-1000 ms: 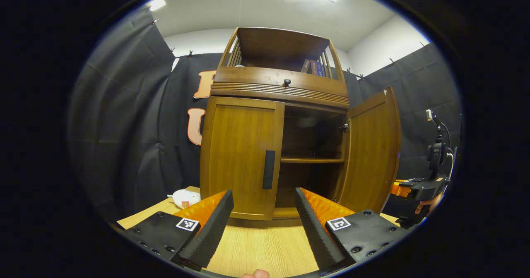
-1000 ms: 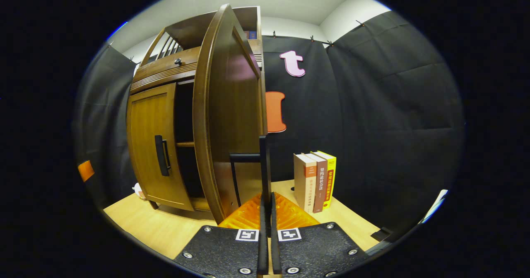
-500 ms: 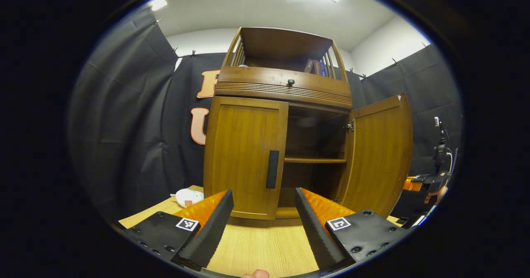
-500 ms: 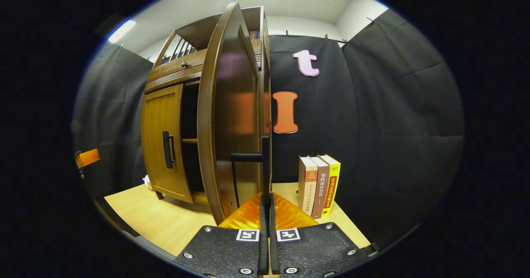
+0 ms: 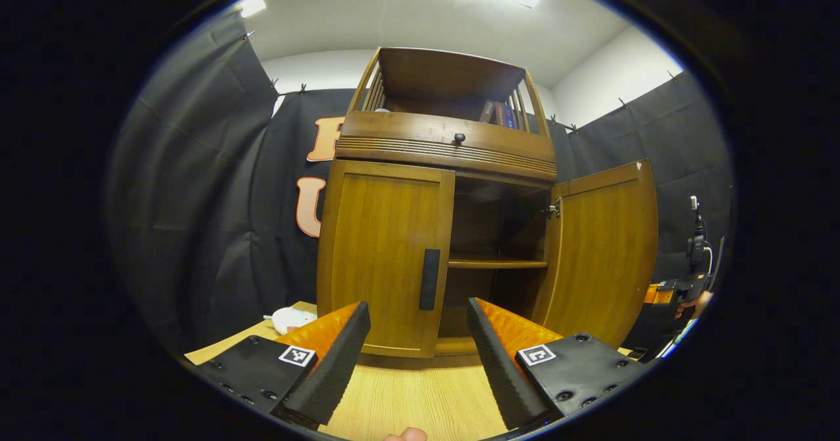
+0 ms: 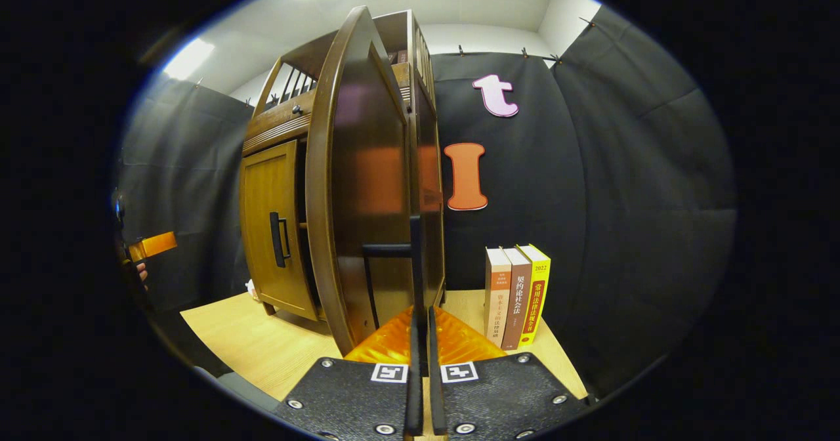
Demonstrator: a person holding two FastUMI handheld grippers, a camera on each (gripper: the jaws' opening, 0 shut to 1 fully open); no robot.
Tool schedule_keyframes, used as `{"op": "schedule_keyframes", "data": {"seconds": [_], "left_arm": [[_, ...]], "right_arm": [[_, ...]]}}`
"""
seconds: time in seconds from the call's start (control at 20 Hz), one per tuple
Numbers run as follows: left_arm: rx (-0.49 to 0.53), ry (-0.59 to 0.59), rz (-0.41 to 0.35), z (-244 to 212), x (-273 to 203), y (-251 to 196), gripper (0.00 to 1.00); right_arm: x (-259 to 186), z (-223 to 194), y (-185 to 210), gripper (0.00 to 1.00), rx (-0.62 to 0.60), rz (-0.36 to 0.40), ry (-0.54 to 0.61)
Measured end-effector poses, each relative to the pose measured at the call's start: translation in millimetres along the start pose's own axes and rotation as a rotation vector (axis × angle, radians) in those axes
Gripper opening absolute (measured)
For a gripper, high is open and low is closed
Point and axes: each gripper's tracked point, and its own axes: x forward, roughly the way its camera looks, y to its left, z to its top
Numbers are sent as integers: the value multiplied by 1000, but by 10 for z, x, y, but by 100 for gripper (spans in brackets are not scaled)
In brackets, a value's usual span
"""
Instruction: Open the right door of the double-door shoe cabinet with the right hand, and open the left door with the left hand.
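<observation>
The wooden shoe cabinet [image 5: 446, 146] stands on the table straight ahead in the left gripper view. Its left door [image 5: 384, 257] is closed, with a black handle [image 5: 430, 279] at its inner edge. The right door [image 5: 604, 251] is swung wide open, baring a shelf [image 5: 497, 264]. My left gripper [image 5: 417, 356] is open, low in front of the left door and apart from it. In the right gripper view the right door [image 6: 367, 185] is seen nearly edge-on, and my right gripper [image 6: 420, 326] is shut on its black handle [image 6: 413, 257]. The right gripper [image 5: 669, 291] also appears far right beyond the open door.
Three upright books [image 6: 518, 296] stand on the light wooden table [image 6: 262, 342] just right of the open door. A small white object [image 5: 289, 319] lies left of the cabinet. More books [image 5: 495, 111] sit on the cabinet's top shelf. A hand [image 5: 689, 304] holds the right gripper.
The right door has swung further open, drawn by the right gripper on its handle. The left gripper has barely moved and stays open.
</observation>
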Motion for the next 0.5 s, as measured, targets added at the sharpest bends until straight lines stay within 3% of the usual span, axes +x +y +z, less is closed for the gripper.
{"op": "schedule_keyframes", "data": {"seconds": [0.05,0.15,0.35,0.5], "left_arm": [[4,-3,2,9,78,10,93],[10,-10,2,15,194,-12,93],[16,-9,-2,-45,442,-37,93],[40,-3,-2,-86,656,-46,95]], "right_arm": [[-15,-3,-13,10,1,-3,-2],[-36,-33,-29,8,29,-5,2],[-257,-145,-50,16,19,-21,41],[-457,-219,-71,20,14,-77,71]]}}
